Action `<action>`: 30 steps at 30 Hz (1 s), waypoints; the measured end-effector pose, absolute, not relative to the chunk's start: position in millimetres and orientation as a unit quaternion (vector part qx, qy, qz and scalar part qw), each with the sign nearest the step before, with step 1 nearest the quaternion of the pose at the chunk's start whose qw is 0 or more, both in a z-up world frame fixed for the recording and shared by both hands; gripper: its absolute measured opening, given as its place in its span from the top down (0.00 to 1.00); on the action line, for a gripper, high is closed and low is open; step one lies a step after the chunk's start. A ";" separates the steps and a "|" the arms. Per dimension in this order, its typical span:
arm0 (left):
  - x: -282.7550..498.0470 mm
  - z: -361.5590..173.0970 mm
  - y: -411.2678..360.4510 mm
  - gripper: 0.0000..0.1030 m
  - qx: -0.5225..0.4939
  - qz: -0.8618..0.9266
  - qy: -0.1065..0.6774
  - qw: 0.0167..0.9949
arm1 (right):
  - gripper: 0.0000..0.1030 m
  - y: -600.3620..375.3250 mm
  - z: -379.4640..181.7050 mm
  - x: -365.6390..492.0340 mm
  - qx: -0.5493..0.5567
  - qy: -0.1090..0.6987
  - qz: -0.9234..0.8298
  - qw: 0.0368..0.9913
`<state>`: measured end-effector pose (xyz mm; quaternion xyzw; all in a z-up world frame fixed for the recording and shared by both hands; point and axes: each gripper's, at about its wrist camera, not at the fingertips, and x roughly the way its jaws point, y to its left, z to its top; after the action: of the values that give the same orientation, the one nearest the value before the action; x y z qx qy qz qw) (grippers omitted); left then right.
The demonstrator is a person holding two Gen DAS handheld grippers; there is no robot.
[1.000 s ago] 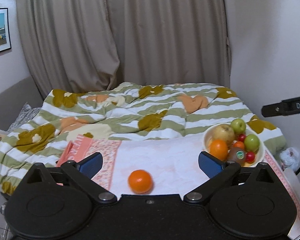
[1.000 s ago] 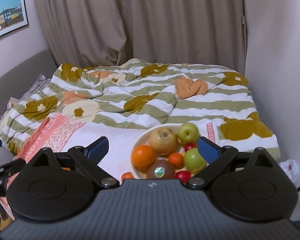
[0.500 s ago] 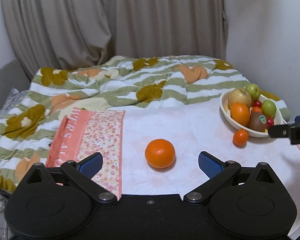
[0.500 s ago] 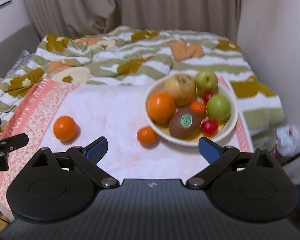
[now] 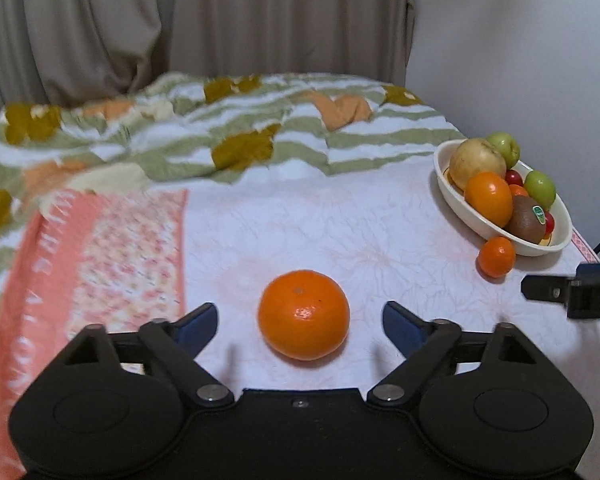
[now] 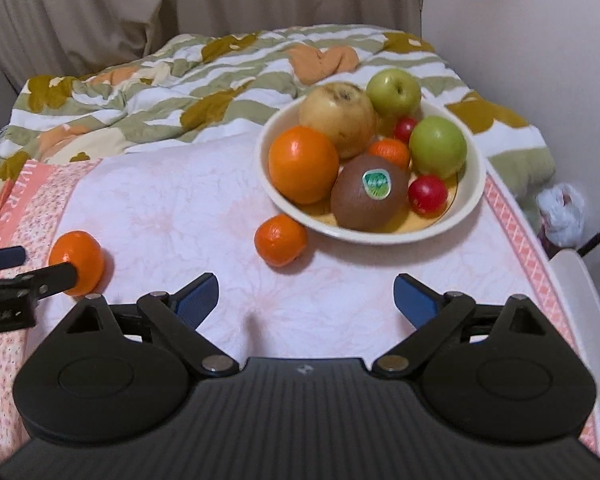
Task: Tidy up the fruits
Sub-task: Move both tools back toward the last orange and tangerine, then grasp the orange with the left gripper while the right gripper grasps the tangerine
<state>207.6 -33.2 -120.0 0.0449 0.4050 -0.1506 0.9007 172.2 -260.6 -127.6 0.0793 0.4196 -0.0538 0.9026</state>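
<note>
Orange mandarin (image 5: 303, 314), round, stem end up, sits between closing jaws.

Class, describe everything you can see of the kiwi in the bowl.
The kiwi is a brown, egg-shaped fruit with dull, fuzzy-looking skin and an oval green-and-white sticker facing up. It lies on its side at the near edge of the cream bowl, leaning against the large orange, with a small red fruit right beside it. No gripper touches it.

Bare cloth (image 6: 172, 216) between large orange (image 5: 303, 314) and small mandarin (image 6: 280, 240); bowl (image 6: 474, 184) blocking far right.
</note>
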 end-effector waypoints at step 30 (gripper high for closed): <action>219.8 -135.3 -16.1 0.39 0.013 -0.166 0.432 0.886 | 0.35 -239.6 -155.6 228.5 0.063 0.440 -0.080 0.892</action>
<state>219.8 -16.1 -135.3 0.0130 0.4322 -0.1663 0.8862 228.5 -239.6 -155.6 0.0630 0.4403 -0.0802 0.8920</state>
